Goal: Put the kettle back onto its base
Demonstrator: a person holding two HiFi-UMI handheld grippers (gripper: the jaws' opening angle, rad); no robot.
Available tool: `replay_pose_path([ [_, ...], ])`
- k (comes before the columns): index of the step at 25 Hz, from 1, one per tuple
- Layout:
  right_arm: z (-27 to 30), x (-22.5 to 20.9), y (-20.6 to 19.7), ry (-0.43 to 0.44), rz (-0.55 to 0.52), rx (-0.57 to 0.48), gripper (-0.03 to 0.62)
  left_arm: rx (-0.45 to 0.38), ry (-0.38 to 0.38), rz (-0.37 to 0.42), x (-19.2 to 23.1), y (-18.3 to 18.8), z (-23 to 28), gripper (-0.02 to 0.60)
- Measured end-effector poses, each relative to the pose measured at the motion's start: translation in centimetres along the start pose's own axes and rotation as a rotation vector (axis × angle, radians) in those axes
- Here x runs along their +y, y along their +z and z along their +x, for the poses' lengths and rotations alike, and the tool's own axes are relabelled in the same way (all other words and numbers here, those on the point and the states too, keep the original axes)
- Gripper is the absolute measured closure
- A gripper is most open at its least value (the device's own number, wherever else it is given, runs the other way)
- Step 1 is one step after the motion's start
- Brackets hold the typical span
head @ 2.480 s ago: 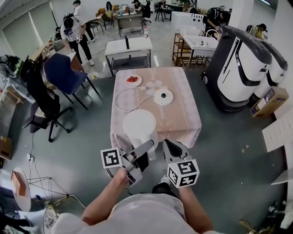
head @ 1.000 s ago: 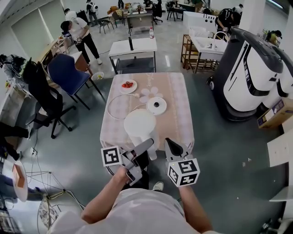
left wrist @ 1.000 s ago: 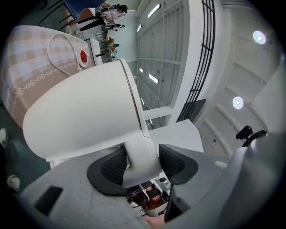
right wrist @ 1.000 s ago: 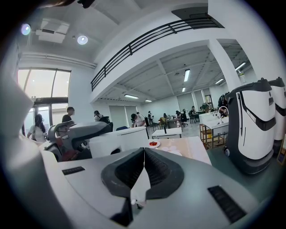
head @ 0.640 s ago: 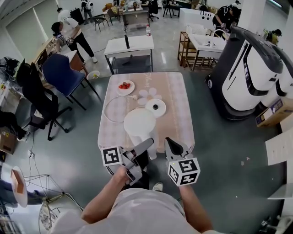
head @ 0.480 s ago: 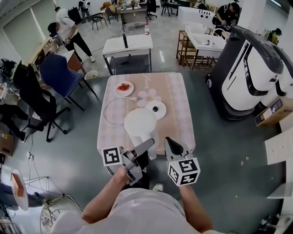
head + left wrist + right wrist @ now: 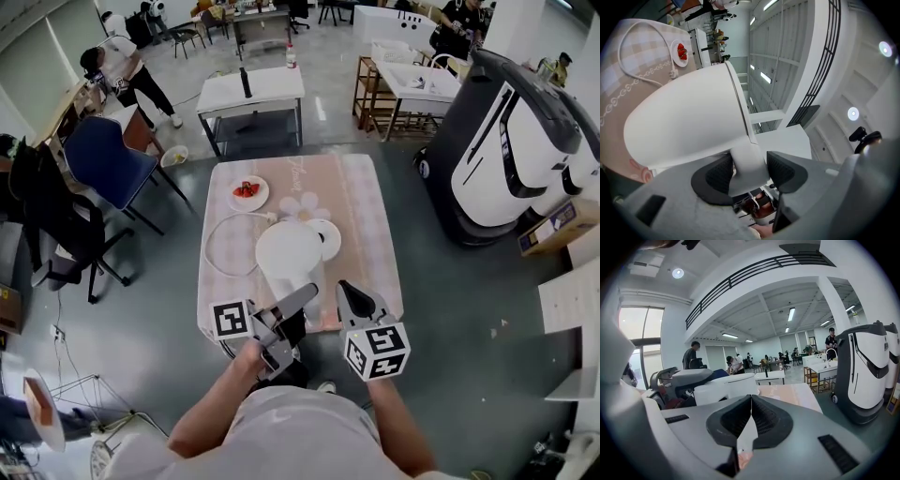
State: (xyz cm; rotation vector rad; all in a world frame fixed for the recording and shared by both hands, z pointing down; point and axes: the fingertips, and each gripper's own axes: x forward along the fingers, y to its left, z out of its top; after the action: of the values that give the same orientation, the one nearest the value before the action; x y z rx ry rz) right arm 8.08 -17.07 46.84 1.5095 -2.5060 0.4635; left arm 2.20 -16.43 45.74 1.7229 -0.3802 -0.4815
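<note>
I carry a white kettle [image 7: 290, 253] above the near half of a pink-clothed table [image 7: 361, 202]. My left gripper [image 7: 302, 302] is shut on the kettle's handle [image 7: 746, 161], which fills the gap between its dark pads. The round white base [image 7: 327, 238] lies on the cloth just right of and beyond the kettle, partly hidden by it. Its white cord [image 7: 225, 246] loops to the left. My right gripper [image 7: 352, 298] hovers beside the kettle, shut with nothing held; its pads [image 7: 751, 420] meet at the tips.
A small plate of red fruit [image 7: 247, 191] sits at the table's far left. A blue chair [image 7: 103, 161] and a white table [image 7: 248, 92] stand beyond. A large black-and-white machine [image 7: 511, 141] stands to the right. People are at the back of the room.
The kettle has come forward over the table with me. The base, earlier clear to its right, is now partly covered by it. Both grippers keep their hold and pose.
</note>
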Motion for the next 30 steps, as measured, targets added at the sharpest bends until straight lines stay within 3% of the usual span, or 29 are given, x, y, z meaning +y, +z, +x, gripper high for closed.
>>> replay_pose_path([
  [19, 5.8, 0.5, 2.2, -0.11, -0.025, 0.01, 0.589, 0.11, -0.043, -0.003, 0.9, 6.2, 0.3, 0.351],
  [30, 7.4, 0.6, 2.6, -0.125, -0.038, 0.014, 0.589, 0.133, -0.06, 0.01, 1.2, 8.2, 0.6, 0.35],
])
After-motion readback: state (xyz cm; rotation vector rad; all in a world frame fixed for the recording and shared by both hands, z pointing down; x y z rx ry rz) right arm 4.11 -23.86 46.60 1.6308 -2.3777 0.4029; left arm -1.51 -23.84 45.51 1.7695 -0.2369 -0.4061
